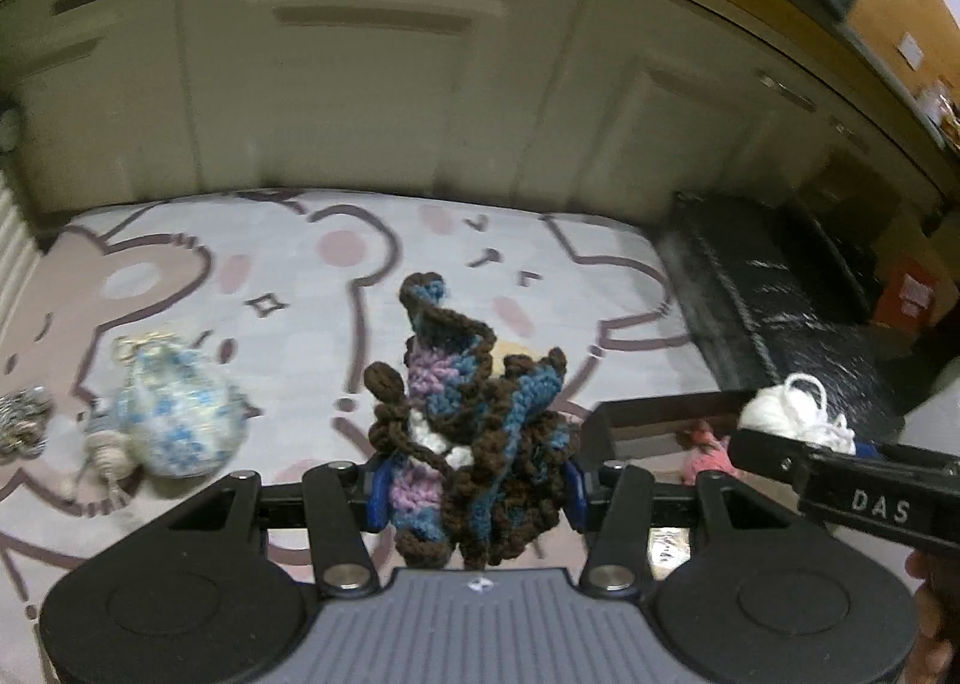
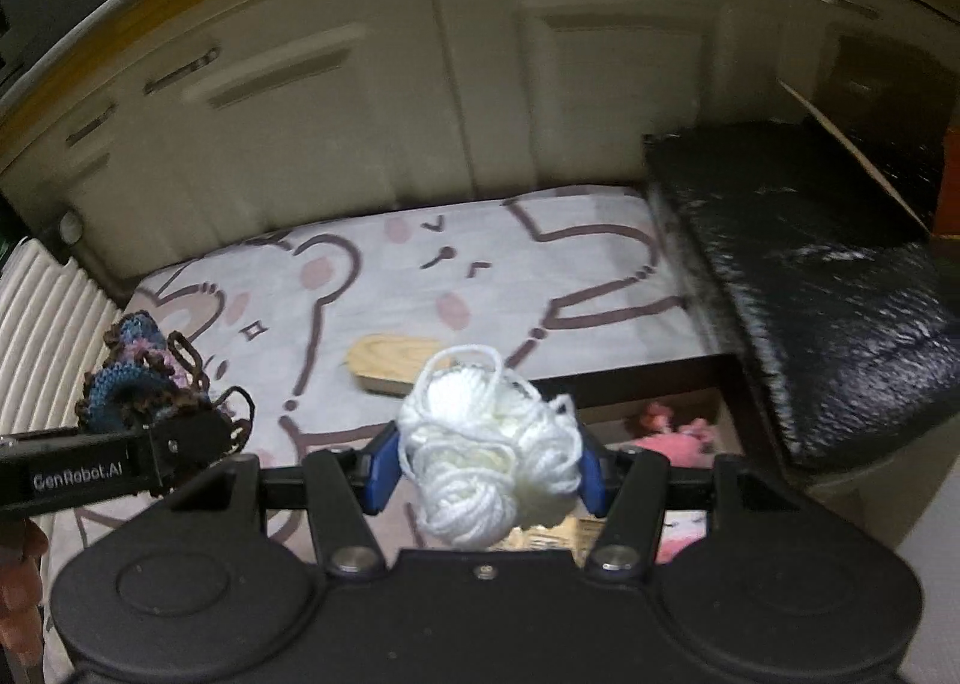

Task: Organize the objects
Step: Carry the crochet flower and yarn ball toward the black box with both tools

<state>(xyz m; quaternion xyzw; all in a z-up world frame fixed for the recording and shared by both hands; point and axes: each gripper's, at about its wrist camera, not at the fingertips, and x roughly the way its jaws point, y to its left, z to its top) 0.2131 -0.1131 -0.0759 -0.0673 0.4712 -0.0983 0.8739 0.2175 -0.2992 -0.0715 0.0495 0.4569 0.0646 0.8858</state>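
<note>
My left gripper [image 1: 474,489] is shut on a brown, blue and purple crochet piece [image 1: 474,420] and holds it above the cartoon-print mat [image 1: 312,288]. It also shows at the left of the right wrist view [image 2: 150,384]. My right gripper [image 2: 489,474] is shut on a ball of white yarn [image 2: 489,462], held above the near edge of a dark open box [image 2: 648,378]. The yarn also shows at the right of the left wrist view [image 1: 792,414]. A pink knitted item [image 2: 672,432] lies inside the box.
A blue-and-white crochet pouch [image 1: 180,420] and a small grey knitted item [image 1: 21,420] lie on the mat at the left. A wooden brush [image 2: 390,363] lies mid-mat. A black cushion [image 2: 810,288] sits to the right. Cream cabinet doors [image 2: 468,84] stand behind the mat.
</note>
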